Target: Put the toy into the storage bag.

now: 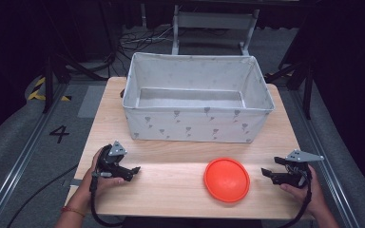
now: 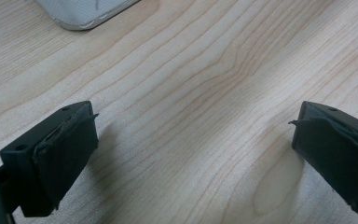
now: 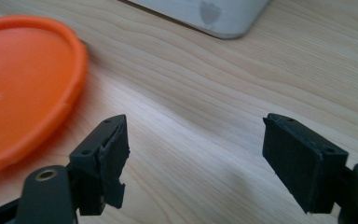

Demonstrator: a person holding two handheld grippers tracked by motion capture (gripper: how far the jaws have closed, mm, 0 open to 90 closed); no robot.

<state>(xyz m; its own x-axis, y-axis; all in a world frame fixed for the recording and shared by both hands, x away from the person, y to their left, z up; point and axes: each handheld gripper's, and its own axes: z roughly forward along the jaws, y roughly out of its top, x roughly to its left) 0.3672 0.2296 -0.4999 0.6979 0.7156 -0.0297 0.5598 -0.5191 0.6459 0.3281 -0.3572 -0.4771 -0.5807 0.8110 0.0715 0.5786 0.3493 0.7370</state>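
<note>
high view: orange disc (image 1: 226,179) lies flat on the wooden table (image 1: 171,190), in front of the grey fabric bin (image 1: 197,97), nearer the right gripper (image 1: 272,173). left gripper (image 1: 132,172) well apart from it. both spread wide, nothing between the jaws. judgement: disc looks light, stiff, smooth plastic; likely slippery. pinch the raised rim at the near edge.

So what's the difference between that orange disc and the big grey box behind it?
The orange disc is round, flat and low, while the grey box is rectangular, tall-walled and far larger. The disc is plain bright orange; the box is pale fabric with small printed motifs. The disc lies near the table's front edge, the box farther back. Both rest on the table, untouched by either gripper.
</note>
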